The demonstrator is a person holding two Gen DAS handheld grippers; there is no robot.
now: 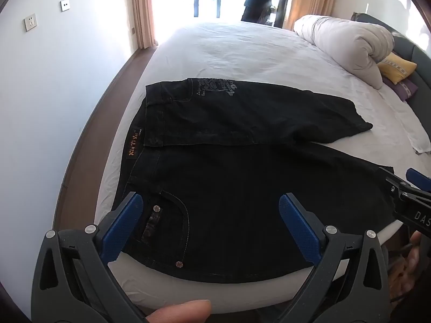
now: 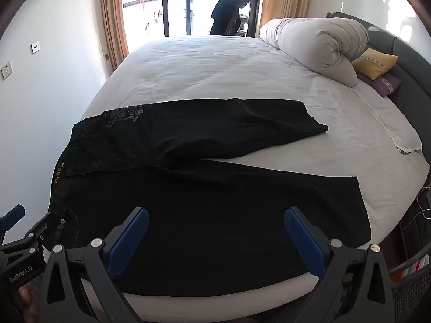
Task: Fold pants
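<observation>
Black jeans point(image 1: 229, 161) lie spread flat on a white bed point(image 1: 242, 51), waistband to the left and both legs pointing right. The far leg carries a grey print near the hip. My left gripper point(image 1: 210, 204) hovers open over the near hip pocket with nothing between its blue pads. Over the near leg point(image 2: 242, 215), my right gripper point(image 2: 215, 220) is open too, and empty. Each gripper shows at the edge of the other's view: the right gripper point(image 1: 404, 191) and the left gripper point(image 2: 29, 228).
A rolled white duvet point(image 2: 317, 45) and a yellow pillow point(image 2: 374, 63) sit at the bed's far right. A white folded cloth point(image 2: 401, 134) lies near the right edge. A mesh basket point(image 2: 412, 282) stands beside the bed at lower right. Curtained glass doors point(image 2: 188, 5) are behind.
</observation>
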